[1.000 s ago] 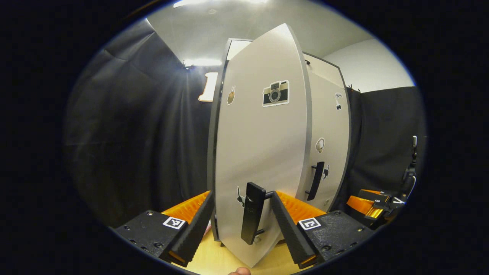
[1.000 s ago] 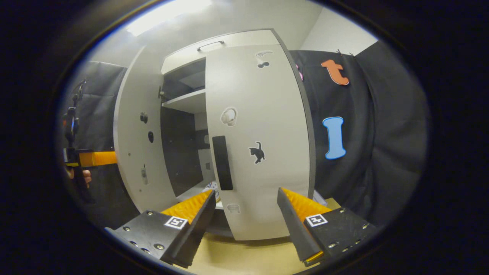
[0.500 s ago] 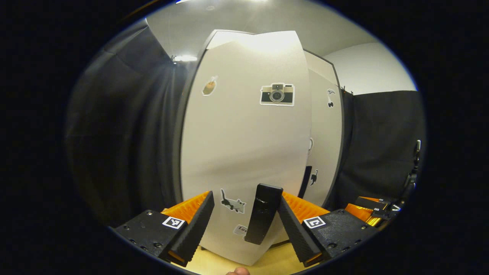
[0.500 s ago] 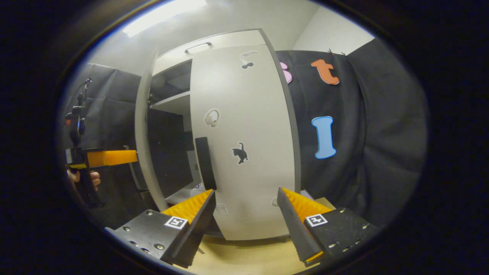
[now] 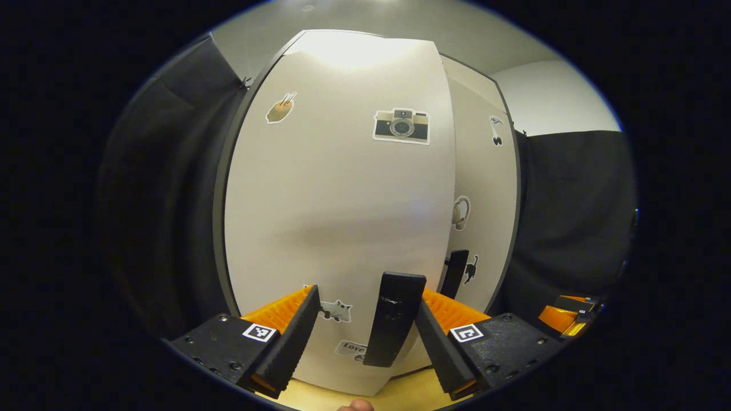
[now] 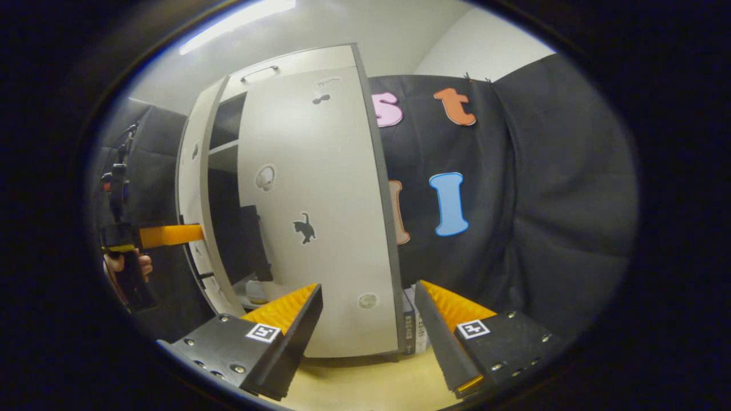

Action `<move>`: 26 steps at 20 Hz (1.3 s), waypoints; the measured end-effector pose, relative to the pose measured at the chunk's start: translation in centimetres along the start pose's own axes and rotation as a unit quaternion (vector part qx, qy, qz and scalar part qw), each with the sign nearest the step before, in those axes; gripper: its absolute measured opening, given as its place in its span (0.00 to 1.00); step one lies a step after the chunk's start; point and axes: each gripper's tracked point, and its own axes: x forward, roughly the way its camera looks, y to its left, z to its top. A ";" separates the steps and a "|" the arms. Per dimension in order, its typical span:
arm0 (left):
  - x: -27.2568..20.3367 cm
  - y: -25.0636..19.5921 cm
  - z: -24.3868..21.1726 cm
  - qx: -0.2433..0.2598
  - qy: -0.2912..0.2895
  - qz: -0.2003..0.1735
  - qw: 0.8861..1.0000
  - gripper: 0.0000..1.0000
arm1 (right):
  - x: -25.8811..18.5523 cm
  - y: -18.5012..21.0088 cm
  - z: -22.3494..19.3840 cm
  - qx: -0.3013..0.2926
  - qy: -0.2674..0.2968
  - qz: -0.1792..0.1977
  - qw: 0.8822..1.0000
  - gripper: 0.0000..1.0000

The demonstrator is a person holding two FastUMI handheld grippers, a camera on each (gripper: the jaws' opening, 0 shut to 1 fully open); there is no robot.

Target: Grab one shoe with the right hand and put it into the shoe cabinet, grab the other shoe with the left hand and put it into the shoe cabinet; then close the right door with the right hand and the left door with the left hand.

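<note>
walls: black cloth [image 6: 548, 188] | ceiling: white, lit [image 6: 354, 25] | surface: pale wood [image 6: 365, 382]

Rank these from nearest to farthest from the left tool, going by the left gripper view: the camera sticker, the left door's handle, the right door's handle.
1. The left door's handle, standing between the left tool's fingers, low in the view.
2. The right door's handle, just beyond and to the right, on the other door.
3. The camera sticker, high up on the left door.
</note>
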 end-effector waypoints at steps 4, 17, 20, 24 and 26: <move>0.6 -0.1 0.1 0.008 0.000 0.003 1.000 0.97 | 0.1 -1.1 0.1 0.006 0.001 -0.013 1.000 0.93; 1.6 -0.2 -0.3 0.038 -0.004 0.028 0.999 0.98 | -0.8 -3.7 0.2 0.007 0.002 -0.049 0.999 0.93; 1.6 -0.3 -0.3 0.040 -0.006 0.030 0.999 0.98 | -1.0 -3.5 0.1 0.008 0.002 -0.047 0.999 0.96; 1.4 -0.4 -0.3 0.043 -0.008 0.034 0.998 0.97 | -1.5 -2.8 0.5 -0.003 -0.002 -0.044 0.999 0.95; 1.1 -0.5 0.2 0.044 -0.012 0.035 0.998 0.98 | -1.8 -2.3 1.1 -0.012 -0.006 -0.039 0.999 0.96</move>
